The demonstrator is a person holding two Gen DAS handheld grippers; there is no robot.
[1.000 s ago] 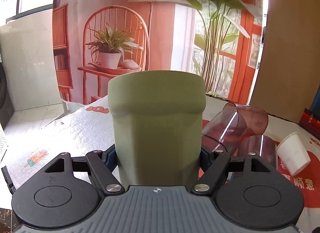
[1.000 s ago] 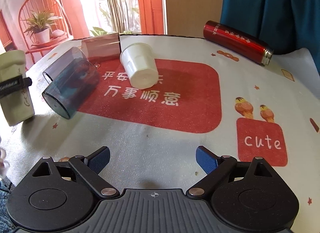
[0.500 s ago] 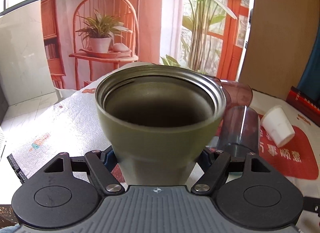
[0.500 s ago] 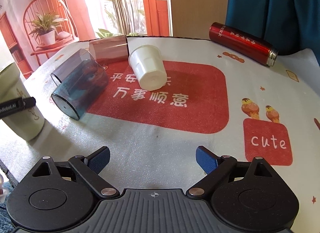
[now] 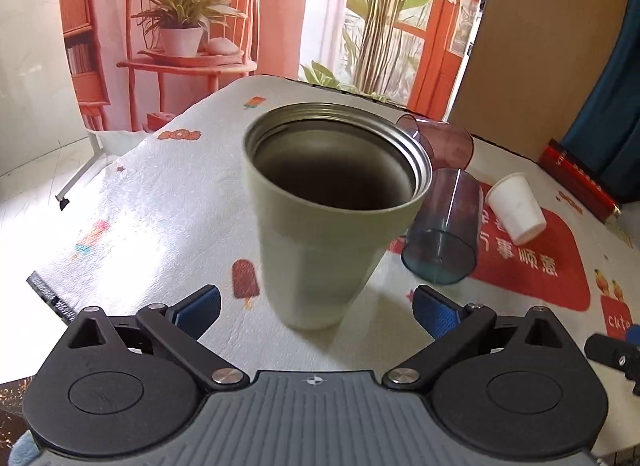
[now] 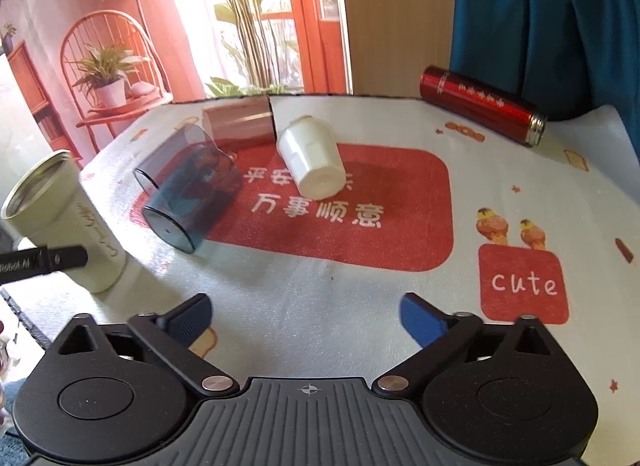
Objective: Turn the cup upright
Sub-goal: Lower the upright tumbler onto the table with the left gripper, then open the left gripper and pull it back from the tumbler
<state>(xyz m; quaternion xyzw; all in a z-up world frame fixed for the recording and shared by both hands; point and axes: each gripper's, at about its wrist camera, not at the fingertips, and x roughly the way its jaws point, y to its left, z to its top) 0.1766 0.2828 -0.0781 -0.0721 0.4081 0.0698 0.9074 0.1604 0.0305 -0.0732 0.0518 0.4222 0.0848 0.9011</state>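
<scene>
The green tumbler (image 5: 320, 225) stands upright on the tablecloth (image 5: 168, 201), mouth up, with its metal rim and dark inside visible. The left gripper (image 5: 316, 308) is just in front of it with its blue pads (image 5: 198, 308) spread apart; they do not touch the tumbler's wall. The base of the tumbler is a little blurred, so I cannot tell exactly how it sits.

In the right wrist view the same tumbler (image 6: 68, 221) is at the left edge, partly covered by a black part of the left gripper. The right gripper (image 6: 306, 316) is held wide apart over the cloth and holds nothing.

A blue transparent cup (image 6: 188, 201), a pinkish transparent cup (image 6: 240, 121) and a white paper cup (image 6: 314, 161) lie on their sides. A red thermos (image 6: 484, 109) lies near the far edge.
</scene>
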